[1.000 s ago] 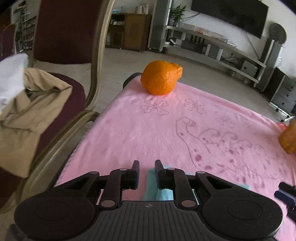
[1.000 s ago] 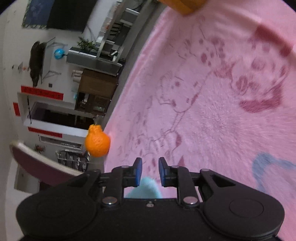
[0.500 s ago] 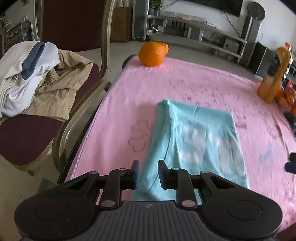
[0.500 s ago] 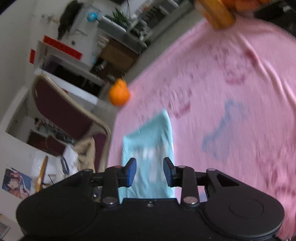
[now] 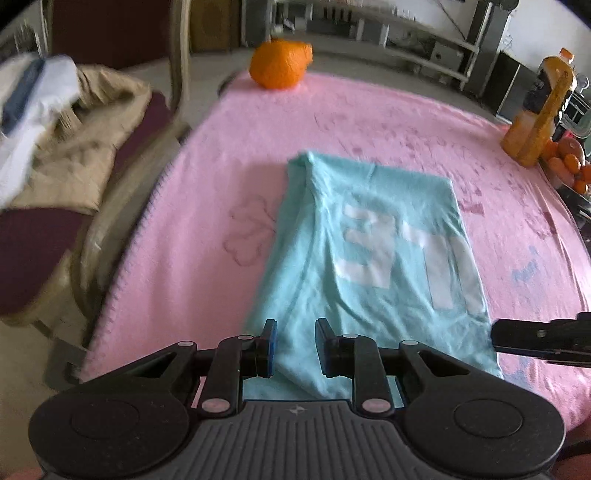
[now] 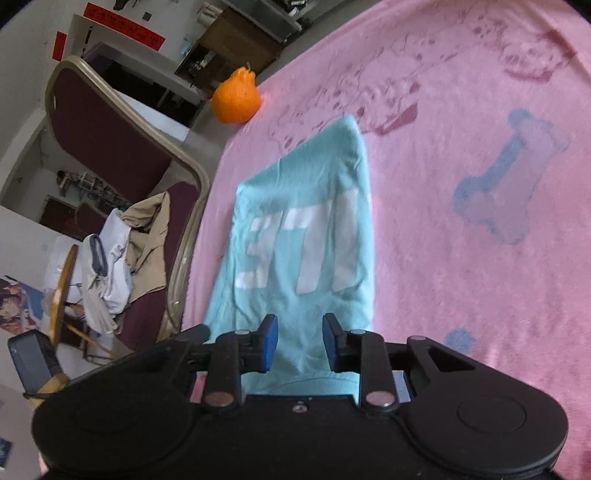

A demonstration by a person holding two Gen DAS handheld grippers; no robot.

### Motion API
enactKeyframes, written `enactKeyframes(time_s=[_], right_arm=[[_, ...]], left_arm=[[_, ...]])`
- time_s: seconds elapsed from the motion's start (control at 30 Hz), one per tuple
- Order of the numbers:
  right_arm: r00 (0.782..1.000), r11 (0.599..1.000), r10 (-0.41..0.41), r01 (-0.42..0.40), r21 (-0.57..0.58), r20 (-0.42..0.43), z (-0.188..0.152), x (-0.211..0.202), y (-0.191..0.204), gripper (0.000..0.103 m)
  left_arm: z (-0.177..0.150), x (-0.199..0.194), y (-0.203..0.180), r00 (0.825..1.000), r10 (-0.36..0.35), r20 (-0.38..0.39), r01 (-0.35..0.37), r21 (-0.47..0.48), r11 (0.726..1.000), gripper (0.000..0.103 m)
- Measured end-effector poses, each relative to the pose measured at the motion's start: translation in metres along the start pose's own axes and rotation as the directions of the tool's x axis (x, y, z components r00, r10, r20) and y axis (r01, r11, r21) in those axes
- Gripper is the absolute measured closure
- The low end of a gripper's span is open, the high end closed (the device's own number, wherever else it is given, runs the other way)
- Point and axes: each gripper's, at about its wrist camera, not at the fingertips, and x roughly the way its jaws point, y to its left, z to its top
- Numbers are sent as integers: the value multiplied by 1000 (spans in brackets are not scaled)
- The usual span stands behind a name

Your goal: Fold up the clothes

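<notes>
A light-blue shirt (image 5: 373,266) is laid folded at the middle of the pink blanket (image 5: 221,177). White block lettering is seen on it, not legible. Left hand-held gripper (image 5: 293,347) and right hand-held gripper (image 6: 300,343) are held released, nothing grasped, over the shirt's near edge.

White block characters run across the folded light-blue shirt (image 5: 369,236), partly hidden by the fold and not readable as a word. Red wall signs (image 6: 123,27) are too small to read.
</notes>
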Motion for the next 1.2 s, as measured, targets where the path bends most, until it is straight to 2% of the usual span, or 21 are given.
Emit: enactKeyframes(time_s=[0.07, 0.13, 0.17, 0.23, 0.33, 0.4, 0.47, 0.53, 0.63, 0.73, 0.8, 0.83, 0.87, 0.9, 0.93, 0.97, 1.03, 1.1, 1.17, 1.2], right_arm=[[999, 1000, 23, -22, 19, -29, -1, 10, -3, 76], [997, 999, 16, -13, 34, -71, -2, 21, -8, 76], [995, 999, 1, 3, 39, -95, -3, 27, -11, 81], [994, 999, -18, 22, 36, -108, -6, 24, -14, 86], [993, 998, -55, 58, 22, -102, -7, 9, -16, 84], [996, 997, -76, 75, -27, -37, -5, -11, -11, 75], [998, 997, -47, 50, -67, 44, -3, -32, -3, 62], [993, 995, -11, 22, -94, 117, -2, -50, 3, 49], [979, 991, 12, 15, -131, 202, 8, -71, 19, 36], [960, 985, 24, 25, -173, 280, 21, -90, 38, 26], [943, 979, 35, 34, -200, 330, 30, -102, 51, 15], [934, 976, 40, 39, -214, 355, 35, -109, 58, 4], [924, 973, 46, 44, -227, 379, 39, -115, 65, 0], [913, 963, 30, 83, -256, 407, 45, -116, 69, 0], [905, 953, -10, 137, -269, 425, 52, -113, 71, 0], [901, 948, -48, 177, -266, 431, 57, -108, 68, 0], [893, 938, -121, 246, -246, 434, 65, -96, 59, 0], [881, 934, -201, 304, -187, 428, 68, -80, 42, 0], [859, 915, -297, 382, -134, 418, 68, -64, 26, 0], [848, 901, -354, 423, -101, 393, 69, -56, 21, 0]], left_arm=[[-2, 8, 2, 999, 42, -35, -42, -4, 999, 79], [-3, 15, 5, 994, 85, -70, -86, -6, 996, 72], [-5, 14, 7, 994, 83, -74, -84, -14, 996, 72], [-7, 9, 11, 994, 83, -65, -85, -26, 996, 72], [-11, -4, 15, 996, 84, -17, -85, -34, 996, 79], [-10, -14, 13, 998, 50, 29, -49, -28, 998, 79], [-8, -20, 9, 998, -2, 65, 3, -17, 1000, 77], [-3, -23, -2, 996, -12, 88, 11, 12, 1000, 73], [8, -27, -24, 992, -5, 125, -3, 65, 998, 69], [24, -24, -39, 992, -8, 126, -2, 78, 997, 62], [36, -19, -47, 993, 10, 116, -19, 77, 997, 62], [39, -18, -51, 994, 15, 110, -24, 80, 997, 62], [43, -14, -53, 995, 15, 98, -23, 81, 996, 61], [45, -11, -56, 996, 11, 83, -18, 81, 997, 60], [47, -8, -59, 998, 8, 68, -14, 82, 997, 55], [49, -5, -63, 999, 5, 53, -9, 82, 997, 44], [48, 0, -68, 998, 11, 54, -18, 112, 994, 29], [47, 5, -73, 998, 18, 56, -26, 137, 990, 27], [47, 10, -75, 999, 21, 38, -26, 134, 991, 14], [47, 13, -75, 1000, 16, 26, -19, 129, 991, 14]])
